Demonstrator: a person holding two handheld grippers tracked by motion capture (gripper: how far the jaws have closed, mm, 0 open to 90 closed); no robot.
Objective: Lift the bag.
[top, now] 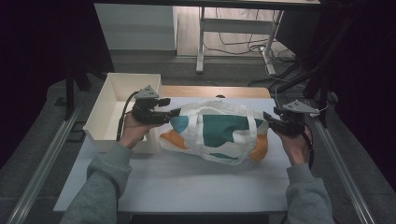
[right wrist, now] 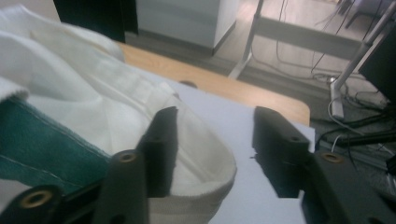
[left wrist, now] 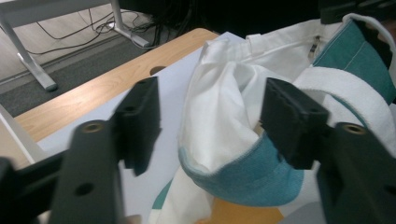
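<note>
Printed tote bag lying slumped across the middle of the white table, nearer the far edge than the near one, straps draped over its upper face. At the bag's left end, left gripper with jaws standing apart, a bunched fold of white and teal fabric between them but not pinched; pads clear of the cloth on both sides in the left gripper view. At the right end, right gripper likewise parted, one jaw lying against the white hem, the other over bare table, nothing clamped. White bin sitting at the table's left edge, just beside the left hand. Likely risks from here: with both ends released, soft cloth free to sag or unfold, spoiling whatever shape was set; a re-close on the left liable to catch too thick a wad or only the lining, so a lift would drag the bag unevenly; straps loose enough to snag on a jaw; on the right, a close likely to miss the hem altogether.
</note>
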